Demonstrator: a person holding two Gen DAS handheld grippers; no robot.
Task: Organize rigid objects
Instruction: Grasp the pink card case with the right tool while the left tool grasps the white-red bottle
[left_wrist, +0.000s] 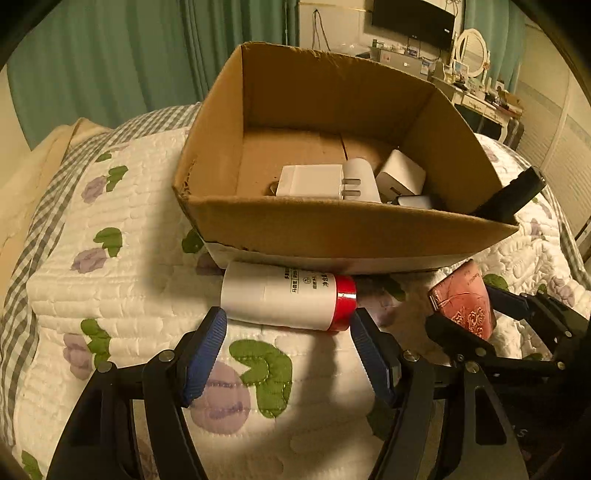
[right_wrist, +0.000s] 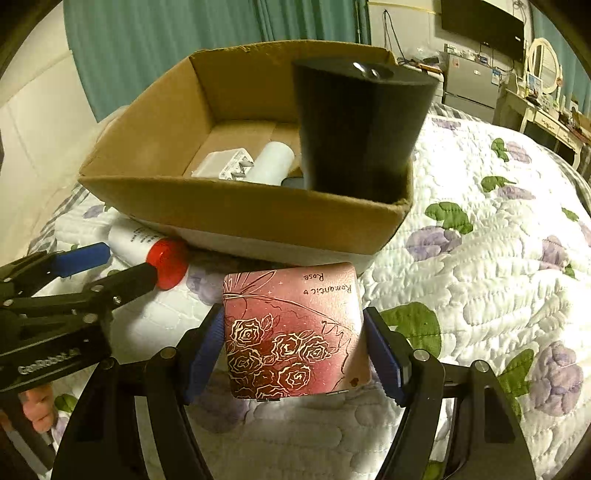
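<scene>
**Two pickups lined up in front of the box**

The white bottle (left_wrist: 284, 301) with the red cap (left_wrist: 345, 308) lies on its side on the quilted bed (left_wrist: 110, 295), at the centre of the left wrist view, just ahead of the left hand-held gripper (left_wrist: 288, 325). Its long axis runs left to right across the frame, red cap toward the right, so it lies across the line of the fingers rather than along it. The left jaws stand open, their blue pads about level with the two ends of the bottle; I cannot tell whether either pad touches it. The bottle rests against the front wall of the cardboard box (left_wrist: 332, 225), which sits just behind it.

In the right wrist view the right hand-held gripper (right_wrist: 293, 332) brackets the pink rose-printed case (right_wrist: 293, 332) at lower centre: the left pad looks pressed to its side, while a thin gap seems to show at the right, so a firm grip is not certain. Each arm is nearest its own object.

Inside the box lie white chargers (left_wrist: 310, 181) and a dark block (right_wrist: 360, 129) leaning in the right corner.

Readable writing: "Romantic Rose" on the case, upside down in the frame; "GenRobot.AI" on the left gripper body as the right view shows it; the bottle's black print is Chinese, too small to read.
</scene>
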